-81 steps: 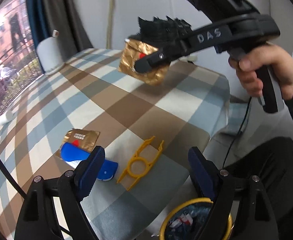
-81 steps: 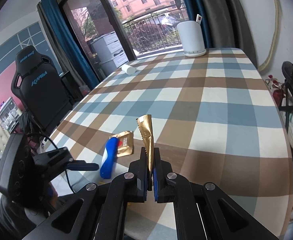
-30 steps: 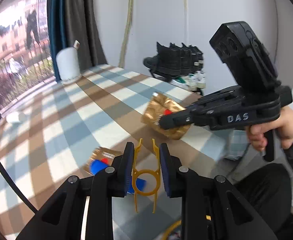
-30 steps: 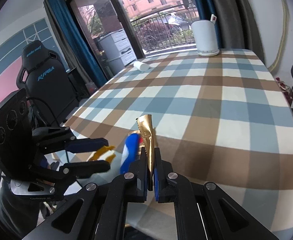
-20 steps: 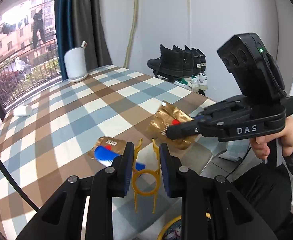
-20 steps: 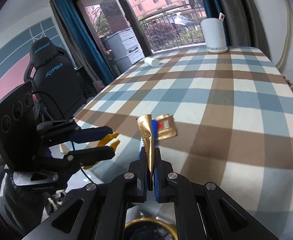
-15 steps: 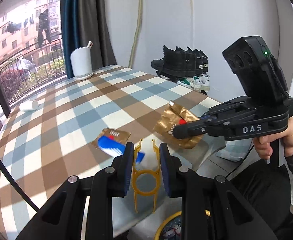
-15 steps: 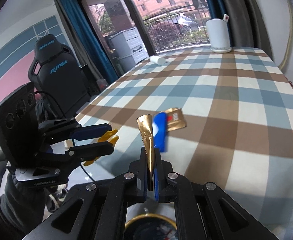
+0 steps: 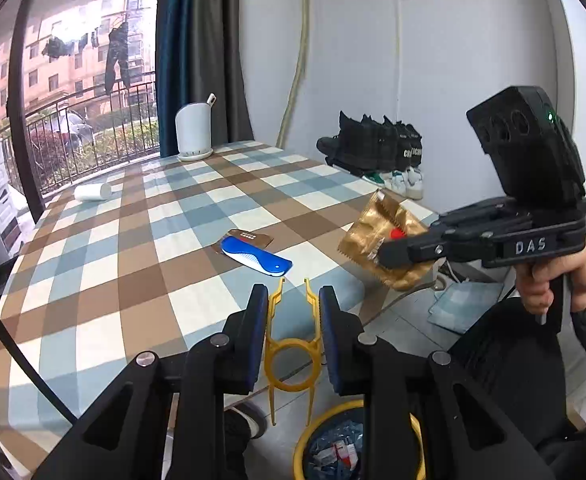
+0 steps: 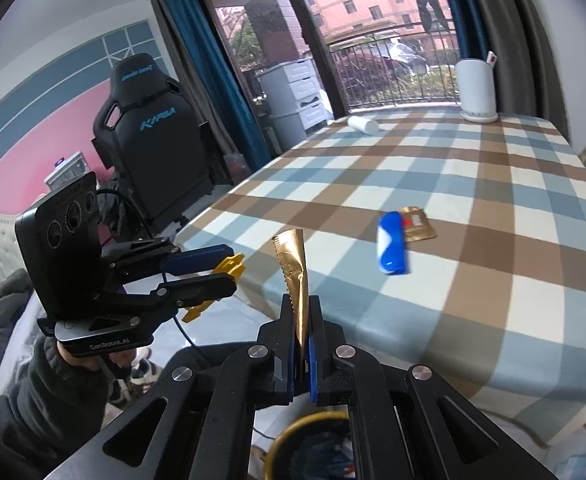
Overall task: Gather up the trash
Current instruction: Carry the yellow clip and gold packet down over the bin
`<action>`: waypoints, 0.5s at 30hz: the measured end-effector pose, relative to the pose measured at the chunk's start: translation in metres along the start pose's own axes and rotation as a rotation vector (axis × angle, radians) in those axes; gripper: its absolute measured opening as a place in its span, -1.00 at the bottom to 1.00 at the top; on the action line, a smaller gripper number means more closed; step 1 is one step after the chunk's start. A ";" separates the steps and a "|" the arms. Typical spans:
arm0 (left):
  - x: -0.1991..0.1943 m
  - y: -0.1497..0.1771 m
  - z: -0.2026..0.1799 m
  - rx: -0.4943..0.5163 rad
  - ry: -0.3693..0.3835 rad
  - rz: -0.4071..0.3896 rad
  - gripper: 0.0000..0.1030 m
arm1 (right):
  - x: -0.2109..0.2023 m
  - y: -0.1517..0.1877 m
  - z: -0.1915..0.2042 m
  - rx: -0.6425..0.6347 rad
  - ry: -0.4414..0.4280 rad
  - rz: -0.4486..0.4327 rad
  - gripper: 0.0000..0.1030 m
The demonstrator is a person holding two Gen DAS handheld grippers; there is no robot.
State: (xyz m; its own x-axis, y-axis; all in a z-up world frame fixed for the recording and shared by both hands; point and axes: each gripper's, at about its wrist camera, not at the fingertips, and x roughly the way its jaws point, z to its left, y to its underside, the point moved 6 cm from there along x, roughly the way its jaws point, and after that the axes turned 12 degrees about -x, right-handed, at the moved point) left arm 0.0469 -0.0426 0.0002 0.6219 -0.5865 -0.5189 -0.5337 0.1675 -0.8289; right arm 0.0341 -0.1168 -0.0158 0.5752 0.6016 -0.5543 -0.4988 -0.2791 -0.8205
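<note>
Checked tablecloth (image 9: 141,240) filled view, window at 10 o'clock. You had left gripper (image 9: 293,304) clamped on yellow plastic clip (image 9: 291,344): stiff, light, held by prongs. At 3 o'clock, right gripper (image 10: 300,320) pinched gold wrapper (image 10: 295,276): thin, crinkly, gripped at bottom edge. Since a second earlier both hands drew back from table; yellow-rimmed bin (image 9: 357,444) showed more at 6 o'clock.

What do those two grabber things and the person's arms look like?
Both are black plastic pistol-grip tools. The left gripper has blue pads on its fingers. The right gripper says "DAS" in white, carries a boxy black block with a green light, and the person's sleeves are dark.
</note>
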 end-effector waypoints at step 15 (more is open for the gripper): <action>0.004 0.074 0.011 -0.080 -0.006 0.068 -0.60 | 0.056 0.103 0.014 0.106 -0.034 0.167 -0.91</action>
State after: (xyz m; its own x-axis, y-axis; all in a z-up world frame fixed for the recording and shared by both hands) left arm 0.0163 -0.0237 -0.0661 0.5857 -0.5712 -0.5751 -0.6187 0.1433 -0.7724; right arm 0.0061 -0.1016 -0.1290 0.4577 0.5786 -0.6751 -0.6518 -0.2981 -0.6974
